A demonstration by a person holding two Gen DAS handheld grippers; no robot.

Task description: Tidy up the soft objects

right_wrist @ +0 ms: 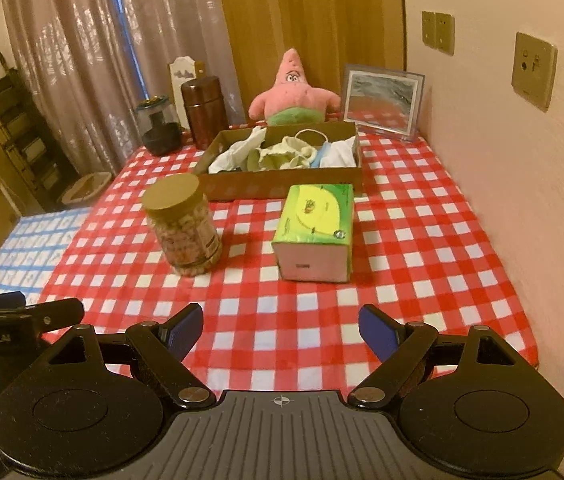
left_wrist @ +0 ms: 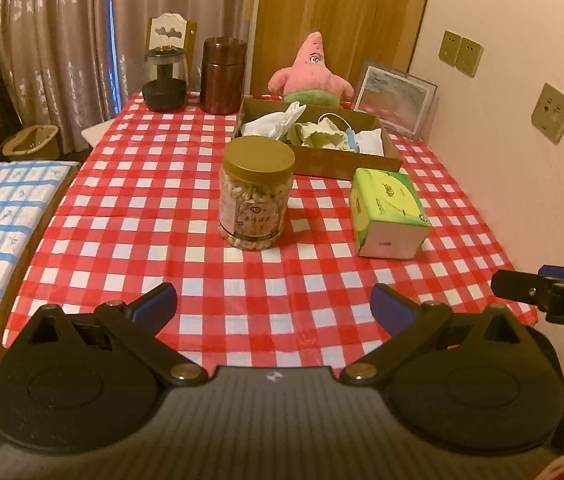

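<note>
**Both grippers wide and empty over the checked cloth**

Jaws on our left gripper (left_wrist: pixel 273 304) stand wide apart with nothing between them, and those on our right gripper (right_wrist: pixel 280 330) are spread just as far, also bare. Both hang above the near edge of the red checked tablecloth (left_wrist: pixel 185 184).

From our left wrist, at 12 o'clock, we see the snack jar (left_wrist: pixel 257 196) with its gold lid standing upright. At 1 o'clock the green tissue pack (left_wrist: pixel 389 213) lies flat, well apart from the jar. From our right wrist that pack sits at 12 o'clock and the jar at 11 o'clock.

Behind both, the cardboard box (left_wrist: pixel 346 162) holds crumpled white and pale cloths (left_wrist: pixel 314 132). The pink star plush (left_wrist: pixel 310 70) sits upright just behind the box. A framed picture (left_wrist: pixel 396 96) leans at the far right, and a brown canister (left_wrist: pixel 222 76) and a dark glass jar (left_wrist: pixel 164 80) stand at 11 o'clock.
</note>
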